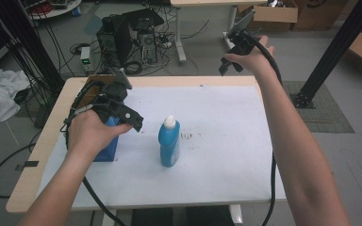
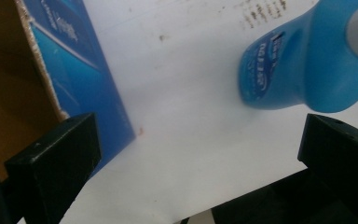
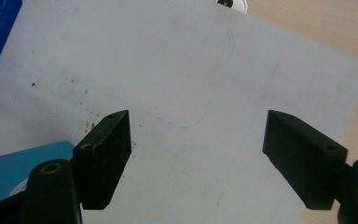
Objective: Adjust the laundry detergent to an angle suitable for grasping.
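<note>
The jaws of the left gripper (image 1: 133, 120) stood wide apart with nothing between them, hanging low over the white sheet (image 1: 217, 141) between an open blue carton (image 1: 107, 149) on one side and a blue bottle (image 1: 169, 143) with a white cap (image 1: 169, 121) on the other; in the left gripper view one jaw sat just beside the carton's torn cardboard edge (image 2: 42, 65). The right gripper (image 1: 230, 65) was held high beyond the far edge of the desk (image 1: 28, 183), its jaws equally spread and empty, well apart from everything. The bottle stood upright near the middle of the sheet, with the carton close to its left. The likeliest trouble seemed to be the tall, narrow bottle tipping: a jaw brushing its shoulder from the side would probably topple it. The carton might also be nudged or have its flap snagged by the near jaw. A grip closed on the rounded, smooth body could slip.
</note>
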The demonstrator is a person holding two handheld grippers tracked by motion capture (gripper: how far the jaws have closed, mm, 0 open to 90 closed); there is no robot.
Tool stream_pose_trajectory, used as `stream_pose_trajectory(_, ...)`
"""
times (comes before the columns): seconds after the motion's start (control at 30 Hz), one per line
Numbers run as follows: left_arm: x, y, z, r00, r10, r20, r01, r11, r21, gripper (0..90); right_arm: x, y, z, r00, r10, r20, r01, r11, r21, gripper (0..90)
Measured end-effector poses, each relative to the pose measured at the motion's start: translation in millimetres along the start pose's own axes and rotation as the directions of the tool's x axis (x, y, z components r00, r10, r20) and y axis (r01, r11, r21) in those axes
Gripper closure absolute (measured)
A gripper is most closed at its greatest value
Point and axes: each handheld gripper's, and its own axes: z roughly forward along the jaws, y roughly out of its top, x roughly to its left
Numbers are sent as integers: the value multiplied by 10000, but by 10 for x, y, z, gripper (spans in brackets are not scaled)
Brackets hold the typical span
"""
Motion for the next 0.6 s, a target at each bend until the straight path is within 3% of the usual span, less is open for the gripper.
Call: stream_pose_trajectory(0.6,-311,142,20,9983,341,465,-335,9993,-133,1,-35,-40,-23,10000,25,-86,-26,10000,-73,235)
